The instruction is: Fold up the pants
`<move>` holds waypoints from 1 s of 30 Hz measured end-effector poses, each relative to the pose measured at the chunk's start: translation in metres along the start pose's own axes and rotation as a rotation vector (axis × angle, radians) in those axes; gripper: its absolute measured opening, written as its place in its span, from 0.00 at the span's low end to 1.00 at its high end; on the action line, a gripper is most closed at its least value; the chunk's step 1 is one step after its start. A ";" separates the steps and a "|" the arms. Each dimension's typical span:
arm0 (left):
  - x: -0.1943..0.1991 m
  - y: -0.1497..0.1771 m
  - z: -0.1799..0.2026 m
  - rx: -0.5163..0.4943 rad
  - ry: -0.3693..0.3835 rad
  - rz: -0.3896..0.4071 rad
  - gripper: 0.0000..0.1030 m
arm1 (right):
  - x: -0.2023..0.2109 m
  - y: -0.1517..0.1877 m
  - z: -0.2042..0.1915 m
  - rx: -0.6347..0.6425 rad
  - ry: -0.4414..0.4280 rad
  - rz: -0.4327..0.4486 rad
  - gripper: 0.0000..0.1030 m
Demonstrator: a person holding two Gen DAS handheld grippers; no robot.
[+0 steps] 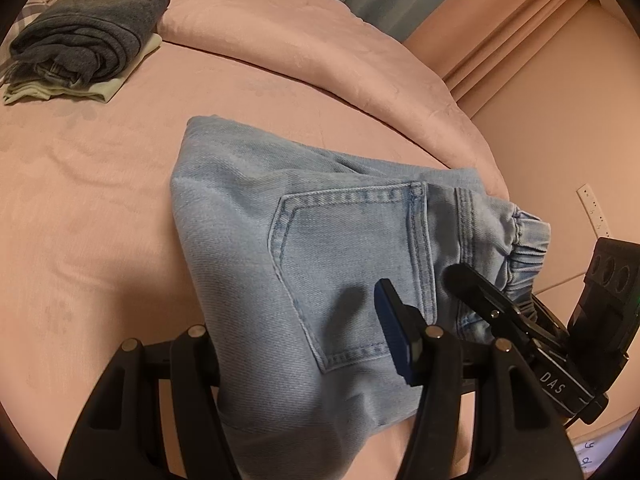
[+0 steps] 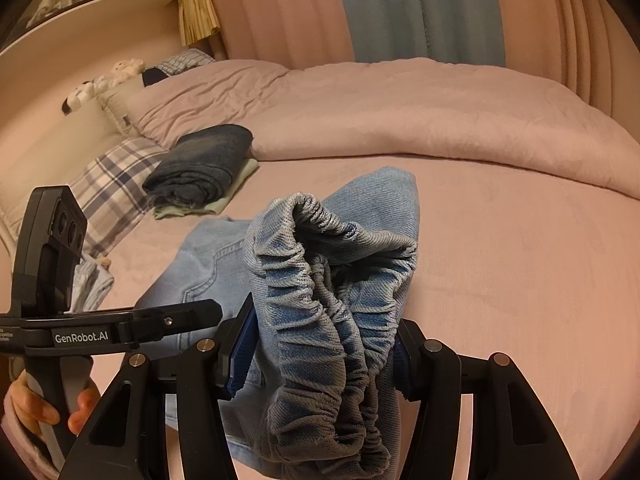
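Pink bed (image 2: 500,248) fills both views, pink duvet (image 2: 400,112) bunched at the far side, pink and blue curtains (image 2: 420,8) behind. One pair of light-blue jeans (image 1: 288,248), folded over, pocket side up, partly raised off the sheet near the bed's edge. Right gripper (image 2: 320,356) is clamped on the elastic waistband (image 2: 320,300), cloth bunched between both fingers. Left gripper (image 1: 304,344): denim lies between and over its fingers, one finger hidden, so cannot tell if it pinches. One stack of folded clothes (image 1: 84,36) well apart toward the head of the bed: dark item on top of a pale one. Right view alone shows a plaid pillow (image 2: 116,184), plush toys (image 2: 104,80) on the headboard, and the hand (image 2: 44,408) on the left gripper's handle. Left view alone shows the back pocket (image 1: 352,272) and a wall socket (image 1: 592,208).
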State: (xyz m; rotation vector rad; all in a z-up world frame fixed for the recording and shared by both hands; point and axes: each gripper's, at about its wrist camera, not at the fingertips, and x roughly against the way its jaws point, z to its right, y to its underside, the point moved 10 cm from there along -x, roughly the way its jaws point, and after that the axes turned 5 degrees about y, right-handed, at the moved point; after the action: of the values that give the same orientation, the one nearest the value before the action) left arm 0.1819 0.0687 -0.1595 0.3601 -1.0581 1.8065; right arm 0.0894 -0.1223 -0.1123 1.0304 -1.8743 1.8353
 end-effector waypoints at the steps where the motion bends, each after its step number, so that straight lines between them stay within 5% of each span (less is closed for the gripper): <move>1: -0.002 -0.002 0.000 -0.002 0.001 -0.001 0.57 | -0.002 -0.002 0.001 -0.001 0.001 0.001 0.56; 30: -0.046 -0.028 0.004 -0.010 -0.019 -0.050 0.57 | -0.048 -0.026 0.040 -0.055 0.038 -0.014 0.56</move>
State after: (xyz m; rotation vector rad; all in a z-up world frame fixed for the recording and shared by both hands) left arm 0.2272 0.0421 -0.1730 0.3948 -1.0622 1.7555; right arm 0.1503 -0.1459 -0.1306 0.9815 -1.8802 1.7721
